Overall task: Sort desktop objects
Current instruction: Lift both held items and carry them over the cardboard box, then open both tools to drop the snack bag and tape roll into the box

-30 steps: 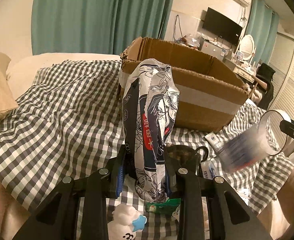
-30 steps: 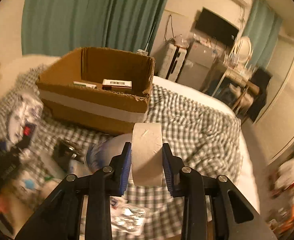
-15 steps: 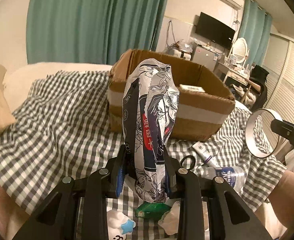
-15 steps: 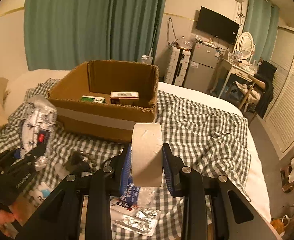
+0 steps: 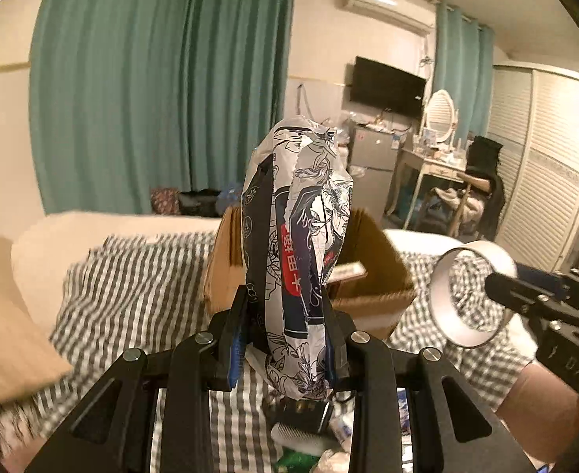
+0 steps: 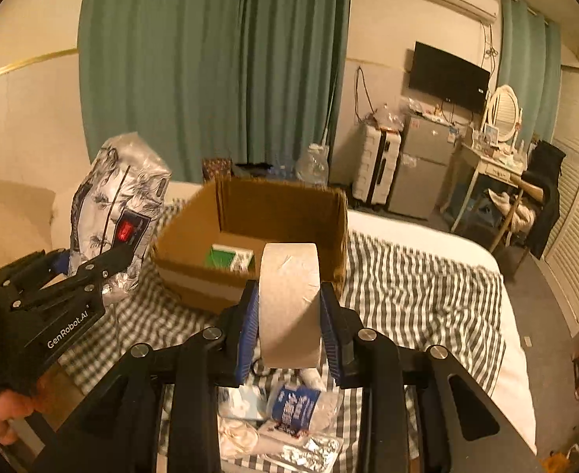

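Only rightward, green packet [image 6: 232, 258] inside box [image 6: 281, 201].

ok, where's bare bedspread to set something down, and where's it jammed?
Free: the grey checked bedspread right of the brown cardboard box, out to the white bed edge; also the checked stretch left of the box toward the cream pillow. Crowded: the packets and bottles heaped directly below both fingers.
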`<state>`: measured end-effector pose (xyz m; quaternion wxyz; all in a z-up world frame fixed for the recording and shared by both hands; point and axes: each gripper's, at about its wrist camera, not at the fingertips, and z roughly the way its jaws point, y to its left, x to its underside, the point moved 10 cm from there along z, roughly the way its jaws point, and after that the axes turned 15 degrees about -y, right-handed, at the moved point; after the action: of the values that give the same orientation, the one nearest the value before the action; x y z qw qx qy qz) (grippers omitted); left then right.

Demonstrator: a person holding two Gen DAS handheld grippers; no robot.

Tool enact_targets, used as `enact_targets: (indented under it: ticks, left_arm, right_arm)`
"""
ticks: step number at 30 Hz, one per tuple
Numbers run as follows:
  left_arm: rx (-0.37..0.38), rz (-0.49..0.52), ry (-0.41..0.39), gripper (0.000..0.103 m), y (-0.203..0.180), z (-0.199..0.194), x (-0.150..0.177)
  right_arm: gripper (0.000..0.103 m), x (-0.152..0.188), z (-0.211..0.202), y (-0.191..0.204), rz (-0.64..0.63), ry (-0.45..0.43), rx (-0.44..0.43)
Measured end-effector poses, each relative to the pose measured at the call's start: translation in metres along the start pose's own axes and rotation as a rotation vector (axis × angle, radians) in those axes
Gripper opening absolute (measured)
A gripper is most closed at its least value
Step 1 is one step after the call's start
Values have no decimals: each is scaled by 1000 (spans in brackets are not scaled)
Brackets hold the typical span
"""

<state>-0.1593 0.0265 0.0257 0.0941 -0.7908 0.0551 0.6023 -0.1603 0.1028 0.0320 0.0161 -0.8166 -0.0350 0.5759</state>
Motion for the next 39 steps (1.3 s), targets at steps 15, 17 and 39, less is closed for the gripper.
enact_targets:
  ticks: [15,17,39]
  left_arm:
    - [50,8,56,31,-9,68,-75]
    - [42,17,70,31,-5,86,-70]
    - [-4,-51,210,31,34,199,18]
  right_arm:
    - [29,-102,43,-14,-58,-27,-45]
    - [29,-103,61,-12,-85,-21,-32]
    - [29,-16,212,-26,54,185,-89]
